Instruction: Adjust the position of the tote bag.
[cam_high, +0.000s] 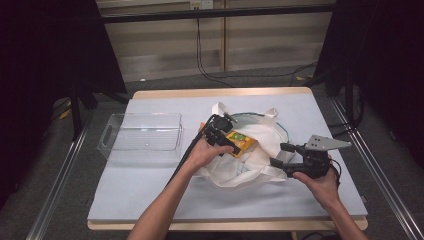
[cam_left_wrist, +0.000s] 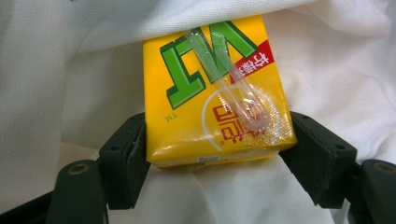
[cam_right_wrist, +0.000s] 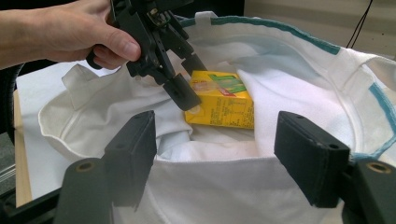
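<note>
while the left tool (cam_right_wrist: 187, 86) clamps a yellow juice carton (cam_left_wrist: 217, 93) by its two sides, the carton sits inside the mouth of a white cloth bag (cam_high: 260, 165) on the table (cam_high: 150, 185). the right tool (cam_right_wrist: 215, 158) stands with jaws apart at the bag's near edge, not gripping it. a clear plastic bin (cam_high: 142, 132) sits to the left.

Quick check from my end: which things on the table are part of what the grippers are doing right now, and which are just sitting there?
In the job:
- yellow drink carton, between the left gripper jaws
- white cloth bag, carton resting inside it
- right gripper, jaws apart at the bag's near edge

Lying about:
- clear plastic bin, left of the bag
- cables on the floor beyond the table
</note>
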